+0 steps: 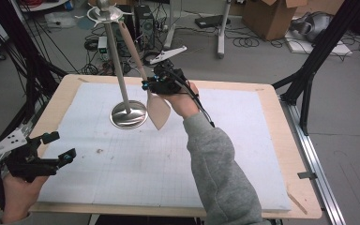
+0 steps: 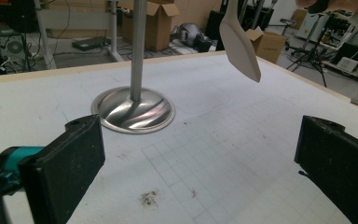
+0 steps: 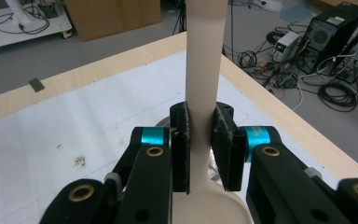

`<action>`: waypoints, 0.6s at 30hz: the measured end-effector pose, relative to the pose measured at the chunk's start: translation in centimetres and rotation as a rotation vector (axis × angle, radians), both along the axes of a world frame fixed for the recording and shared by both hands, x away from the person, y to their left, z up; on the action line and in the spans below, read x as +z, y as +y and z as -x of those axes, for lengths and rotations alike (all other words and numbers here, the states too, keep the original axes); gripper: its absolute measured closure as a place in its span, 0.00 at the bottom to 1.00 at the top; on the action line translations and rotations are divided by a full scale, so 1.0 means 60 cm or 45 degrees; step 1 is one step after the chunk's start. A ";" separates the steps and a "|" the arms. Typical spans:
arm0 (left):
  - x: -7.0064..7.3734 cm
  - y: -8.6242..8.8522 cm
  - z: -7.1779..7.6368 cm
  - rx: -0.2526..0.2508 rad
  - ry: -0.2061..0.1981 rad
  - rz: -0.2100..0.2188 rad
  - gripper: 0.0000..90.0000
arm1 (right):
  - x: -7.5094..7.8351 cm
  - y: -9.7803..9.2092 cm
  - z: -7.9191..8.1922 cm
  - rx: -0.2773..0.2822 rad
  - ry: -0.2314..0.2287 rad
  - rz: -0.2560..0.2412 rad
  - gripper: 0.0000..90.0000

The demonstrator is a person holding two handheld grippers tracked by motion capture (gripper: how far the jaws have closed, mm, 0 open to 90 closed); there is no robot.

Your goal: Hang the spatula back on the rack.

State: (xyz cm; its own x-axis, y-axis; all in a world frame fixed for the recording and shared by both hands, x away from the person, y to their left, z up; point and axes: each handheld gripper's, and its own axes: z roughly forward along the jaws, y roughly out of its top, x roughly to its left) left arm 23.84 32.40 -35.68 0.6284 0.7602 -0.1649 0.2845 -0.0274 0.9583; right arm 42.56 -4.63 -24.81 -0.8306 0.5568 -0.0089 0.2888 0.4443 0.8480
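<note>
Spatula [image 1: 158, 108] clamped in my right gripper [image 1: 150, 85], lifted beside the stand [image 1: 128, 114]; hanging remains; left gripper [image 1: 51, 149] apart.

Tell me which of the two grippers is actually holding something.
The right gripper: its fingers are clamped on the handle of the beige spatula, held up beside the metal stand. The left gripper is open, holding nothing.

Lab / test bay.
Cables [image 1: 248, 41] on floor, PC towers [image 1: 143, 21], cardboard boxes [image 1: 272, 16], black frame rig [image 1: 316, 56] around table [image 1: 290, 154].
</note>
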 end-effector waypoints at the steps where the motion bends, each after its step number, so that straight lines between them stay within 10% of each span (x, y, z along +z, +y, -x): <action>1: 0.000 0.000 0.000 0.000 -0.001 0.000 0.02 | -0.001 0.001 -0.001 -0.002 -0.002 0.001 0.87; 18: -0.001 0.000 0.002 -0.002 0.002 0.003 0.02 | -0.009 0.022 -0.013 -0.012 -0.007 -0.003 0.87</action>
State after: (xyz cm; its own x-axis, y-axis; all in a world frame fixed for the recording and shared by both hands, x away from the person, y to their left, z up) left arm 23.73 32.43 -35.73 0.6292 0.7589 -0.1678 0.2859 -0.0253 0.9579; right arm 43.36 -3.33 -25.37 -0.8252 0.5647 -0.0122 0.2884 0.4398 0.8505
